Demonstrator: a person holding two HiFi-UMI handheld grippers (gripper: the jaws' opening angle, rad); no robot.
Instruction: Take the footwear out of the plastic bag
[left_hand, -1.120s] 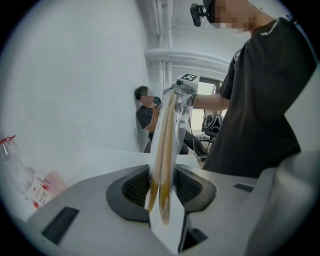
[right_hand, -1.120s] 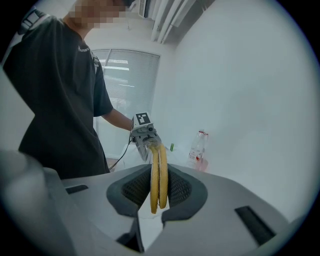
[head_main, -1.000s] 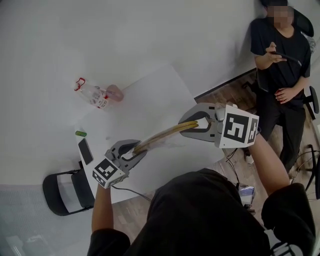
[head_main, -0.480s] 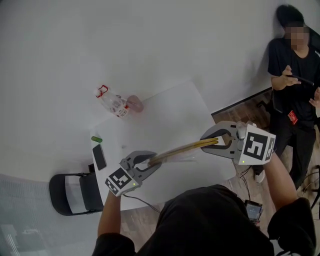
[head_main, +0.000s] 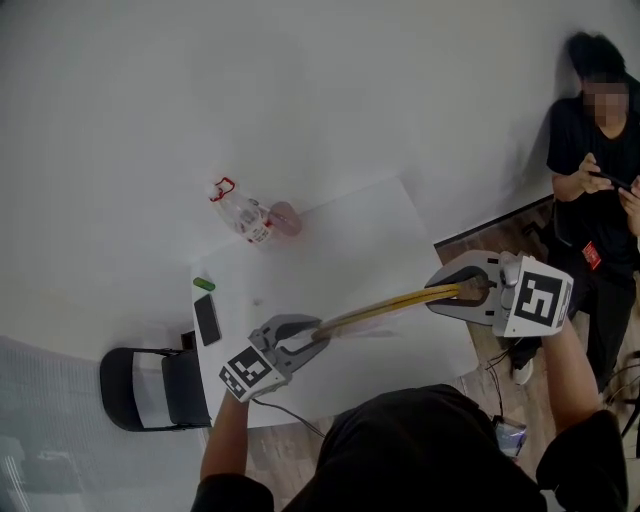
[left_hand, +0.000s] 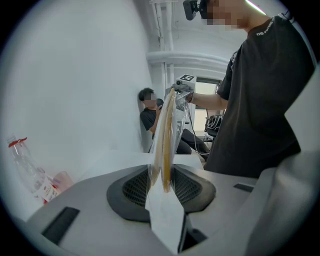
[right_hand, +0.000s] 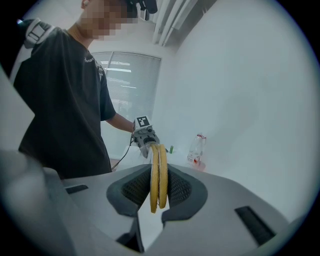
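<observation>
The left gripper (head_main: 305, 336) and right gripper (head_main: 468, 292) have grey bodies and black-and-white square markers. The footwear (head_main: 400, 302) between them is yellow, its plastic bag (left_hand: 156, 150) clear, and the table (head_main: 340, 240) below white.

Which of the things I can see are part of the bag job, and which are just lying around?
In the job: footwear clamped in the right gripper; plastic bag clamped in the left gripper.

Lying about: bottle, small green item and phone on the table; chair beside it.
</observation>
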